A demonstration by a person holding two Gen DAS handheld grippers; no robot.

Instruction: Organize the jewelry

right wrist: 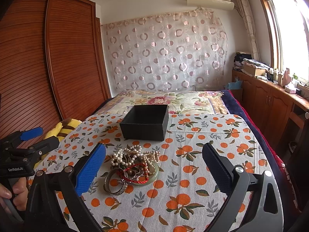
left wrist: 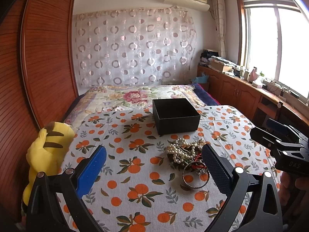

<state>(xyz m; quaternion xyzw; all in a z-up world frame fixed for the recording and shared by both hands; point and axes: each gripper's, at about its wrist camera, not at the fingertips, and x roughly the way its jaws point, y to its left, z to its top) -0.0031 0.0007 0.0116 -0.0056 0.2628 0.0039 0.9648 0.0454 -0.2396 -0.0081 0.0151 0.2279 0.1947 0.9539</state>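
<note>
Fingers of both grippers spread; black box beyond jewelry pile holds nothing visible.

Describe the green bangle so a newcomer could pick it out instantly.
On the orange-print cloth covering the bed, a tangled jewelry pile lies in front of the open black box. At its near right edge sits the pale green jade-like bangle: smooth and translucent, unlike the beaded strands.

Both wrist views look along the bed toward the curtain, sharing the black box.
</note>
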